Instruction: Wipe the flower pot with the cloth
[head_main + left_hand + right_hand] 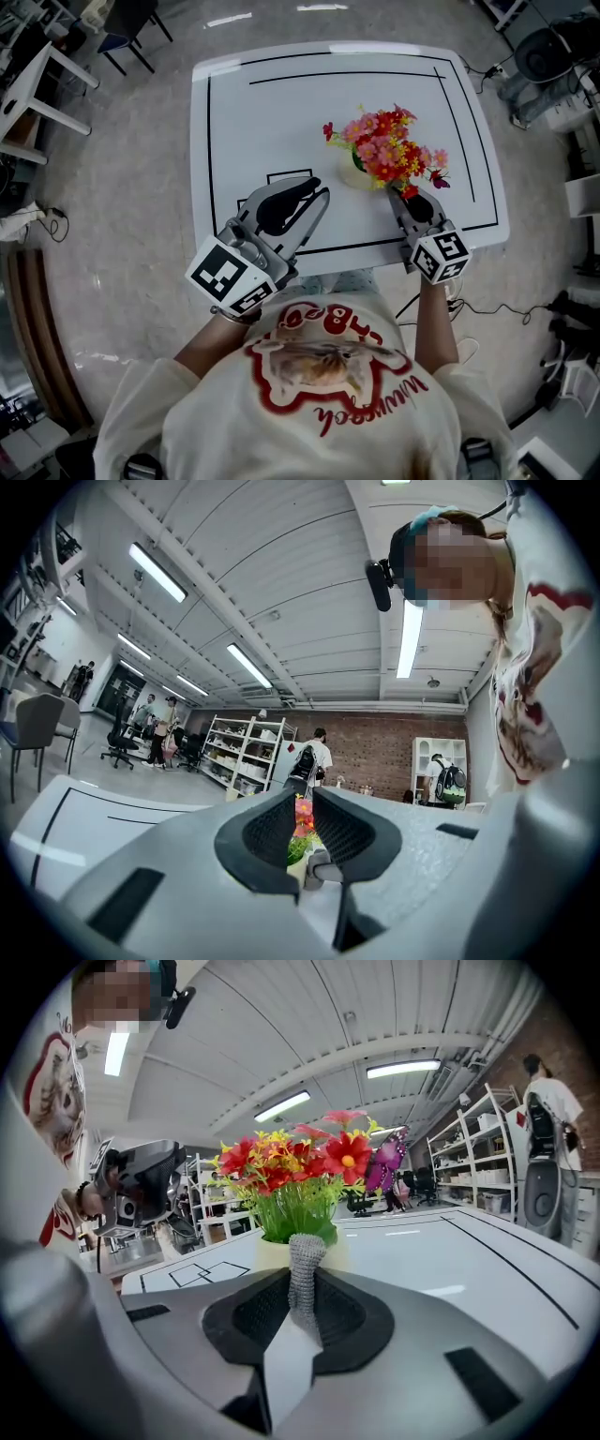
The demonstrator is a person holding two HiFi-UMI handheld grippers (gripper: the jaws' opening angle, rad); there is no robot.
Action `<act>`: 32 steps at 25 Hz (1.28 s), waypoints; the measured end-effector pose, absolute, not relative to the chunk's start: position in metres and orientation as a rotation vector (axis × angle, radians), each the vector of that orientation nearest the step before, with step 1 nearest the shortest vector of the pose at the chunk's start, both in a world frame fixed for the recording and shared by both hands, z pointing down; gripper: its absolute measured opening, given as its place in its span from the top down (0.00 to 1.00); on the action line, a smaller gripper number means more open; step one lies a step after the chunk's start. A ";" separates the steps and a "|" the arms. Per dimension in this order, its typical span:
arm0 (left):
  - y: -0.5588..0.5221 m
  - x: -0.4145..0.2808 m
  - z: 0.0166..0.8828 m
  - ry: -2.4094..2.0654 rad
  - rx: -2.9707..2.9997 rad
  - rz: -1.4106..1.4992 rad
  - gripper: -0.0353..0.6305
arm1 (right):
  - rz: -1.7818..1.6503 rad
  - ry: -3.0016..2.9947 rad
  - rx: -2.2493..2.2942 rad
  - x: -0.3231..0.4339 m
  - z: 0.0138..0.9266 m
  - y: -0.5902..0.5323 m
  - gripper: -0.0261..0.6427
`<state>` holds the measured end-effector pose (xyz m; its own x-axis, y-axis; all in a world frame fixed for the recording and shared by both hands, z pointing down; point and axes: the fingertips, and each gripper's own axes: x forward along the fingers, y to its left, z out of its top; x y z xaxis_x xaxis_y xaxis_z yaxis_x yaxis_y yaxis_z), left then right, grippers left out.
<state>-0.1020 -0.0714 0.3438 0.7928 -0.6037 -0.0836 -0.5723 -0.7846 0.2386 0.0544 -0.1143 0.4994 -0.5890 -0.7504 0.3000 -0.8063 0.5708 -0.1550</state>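
Observation:
A cream flower pot with red, pink and yellow flowers stands on the white table, right of its middle. My right gripper is just in front of the pot, shut on a strip of grey knitted cloth. The strip sticks up between the pads, close before the pot. My left gripper hovers level to the left of the pot, shut with nothing in it. Through its narrow slit I see the flowers.
Black lines and a small square outline mark the table top. Chairs and a white desk stand on the floor at the left. Cables and equipment lie to the right. Shelves and people are far off.

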 end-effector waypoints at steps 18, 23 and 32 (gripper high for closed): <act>-0.072 -0.103 0.343 -0.903 2.781 -0.251 0.85 | 0.435 -2.627 1.312 0.035 0.494 -0.105 0.87; -0.071 -0.104 0.344 -0.901 2.777 -0.247 0.85 | 0.453 -2.645 1.304 0.029 0.491 -0.104 0.87; -0.070 -0.102 0.345 -0.898 2.771 -0.250 0.85 | 0.454 -2.680 1.250 0.012 0.487 -0.102 0.87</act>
<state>-0.1017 -0.0699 0.3448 0.7990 -0.5940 -0.0941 -0.5570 -0.7899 0.2567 0.0124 -0.1023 0.4871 -0.6418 -0.7215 0.2599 -0.7668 0.6073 -0.2078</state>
